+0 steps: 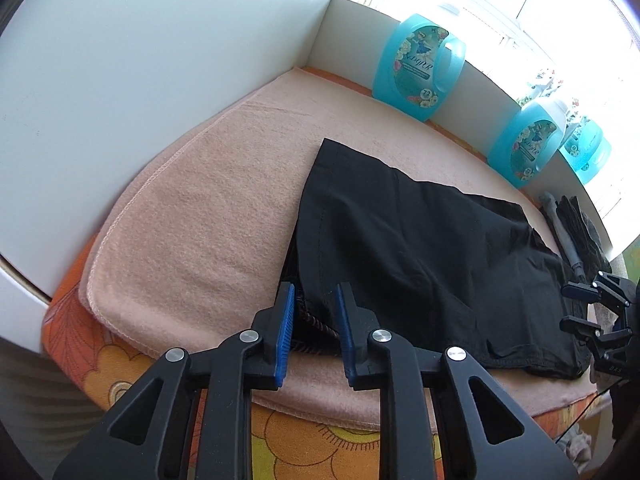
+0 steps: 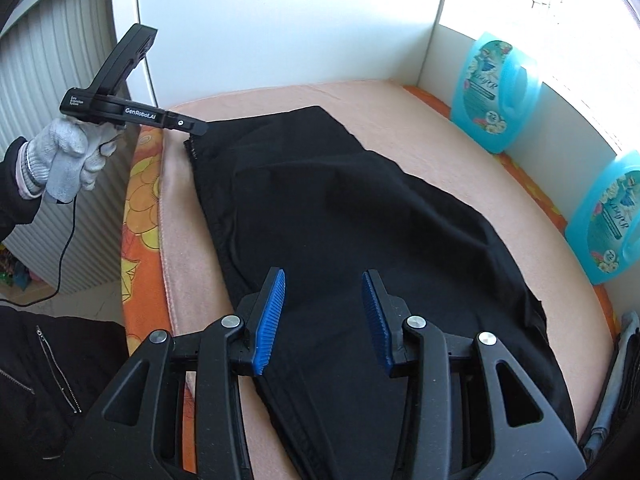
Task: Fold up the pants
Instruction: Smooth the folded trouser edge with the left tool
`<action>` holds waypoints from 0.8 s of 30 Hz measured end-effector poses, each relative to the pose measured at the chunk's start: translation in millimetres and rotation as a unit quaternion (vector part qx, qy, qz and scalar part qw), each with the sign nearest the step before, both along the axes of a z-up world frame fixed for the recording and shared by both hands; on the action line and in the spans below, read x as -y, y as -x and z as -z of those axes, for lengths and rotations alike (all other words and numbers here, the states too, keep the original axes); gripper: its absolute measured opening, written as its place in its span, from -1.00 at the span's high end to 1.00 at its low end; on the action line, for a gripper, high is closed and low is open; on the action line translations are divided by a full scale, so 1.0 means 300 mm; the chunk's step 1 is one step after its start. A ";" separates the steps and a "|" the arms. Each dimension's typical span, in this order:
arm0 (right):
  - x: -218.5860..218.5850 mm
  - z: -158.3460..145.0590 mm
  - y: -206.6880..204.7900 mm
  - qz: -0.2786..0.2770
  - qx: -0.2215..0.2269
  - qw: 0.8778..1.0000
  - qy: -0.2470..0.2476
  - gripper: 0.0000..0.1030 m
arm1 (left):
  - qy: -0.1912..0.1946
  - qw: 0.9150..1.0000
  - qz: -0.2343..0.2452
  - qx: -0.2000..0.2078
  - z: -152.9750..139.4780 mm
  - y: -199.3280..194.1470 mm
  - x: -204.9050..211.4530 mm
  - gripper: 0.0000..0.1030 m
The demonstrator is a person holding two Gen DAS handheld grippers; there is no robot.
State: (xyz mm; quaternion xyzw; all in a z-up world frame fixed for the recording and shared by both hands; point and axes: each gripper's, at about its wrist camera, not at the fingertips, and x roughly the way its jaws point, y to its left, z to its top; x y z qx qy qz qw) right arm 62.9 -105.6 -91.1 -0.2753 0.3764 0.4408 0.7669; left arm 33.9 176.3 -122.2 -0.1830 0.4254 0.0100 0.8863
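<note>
Black pants [image 1: 420,256] lie folded over on a peach blanket [image 1: 192,216]; they also show in the right wrist view [image 2: 340,216]. My left gripper [image 1: 316,300] is open, its blue pads on either side of the pants' near corner, where a striped waistband edge shows. In the right wrist view the left gripper [image 2: 200,128] sits at the pants' far-left corner, held by a gloved hand. My right gripper [image 2: 324,284] is open and empty, hovering over the middle of the pants; it shows at the right edge of the left wrist view [image 1: 576,308].
Three blue detergent bottles [image 1: 420,64] [image 1: 528,140] [image 1: 588,152] stand along the bright window ledge. White walls [image 1: 160,60] close the back and left. Grey and dark clothes [image 1: 576,220] lie at the far right. An orange flowered cover [image 1: 120,360] shows under the blanket.
</note>
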 end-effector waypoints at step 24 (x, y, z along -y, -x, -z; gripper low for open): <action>-0.423 0.167 0.048 -0.068 -0.044 0.996 0.028 0.19 | 0.095 0.995 -0.030 -0.006 0.036 0.049 -0.031 0.15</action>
